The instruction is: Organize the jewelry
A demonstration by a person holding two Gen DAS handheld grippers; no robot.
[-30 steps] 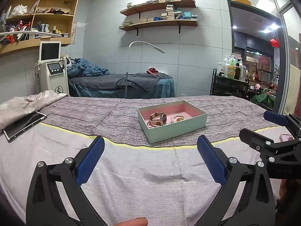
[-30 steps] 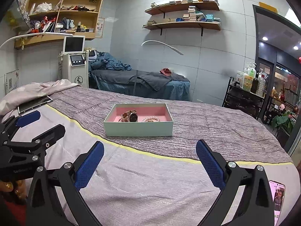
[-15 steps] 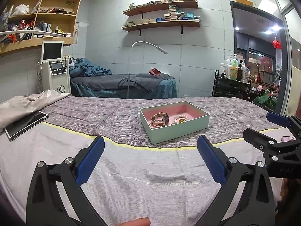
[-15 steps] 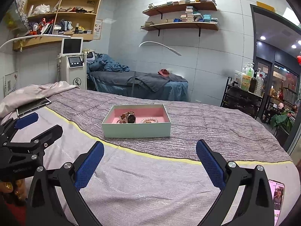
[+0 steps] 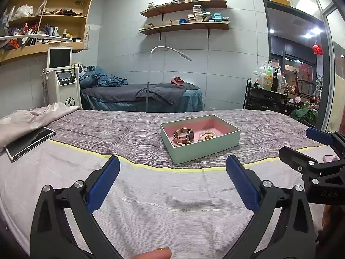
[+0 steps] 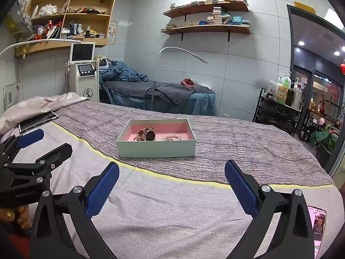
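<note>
over the last second both views are drifting only slightly: the pale green box (image 5: pixel 200 139) is sliding a little toward 3 o'clock in the left view, with nothing inside it shifting. the watch (image 5: pixel 183 136) and pearl bracelet (image 5: pixel 207 134) are lying in the box's pink lining, so the jewelry is sitting gathered as the task wants. the left gripper (image 5: pixel 172 183) and right gripper (image 6: pixel 171 185) are both hanging with fingers wide apart, gripping nothing, at 6 o'clock of the box. open bedspread (image 6: pixel 172 205) is lying between; a tablet (image 5: pixel 28 141) at 9 o'clock and a phone (image 6: pixel 319 226) at 4 o'clock are marking the edges.
</note>
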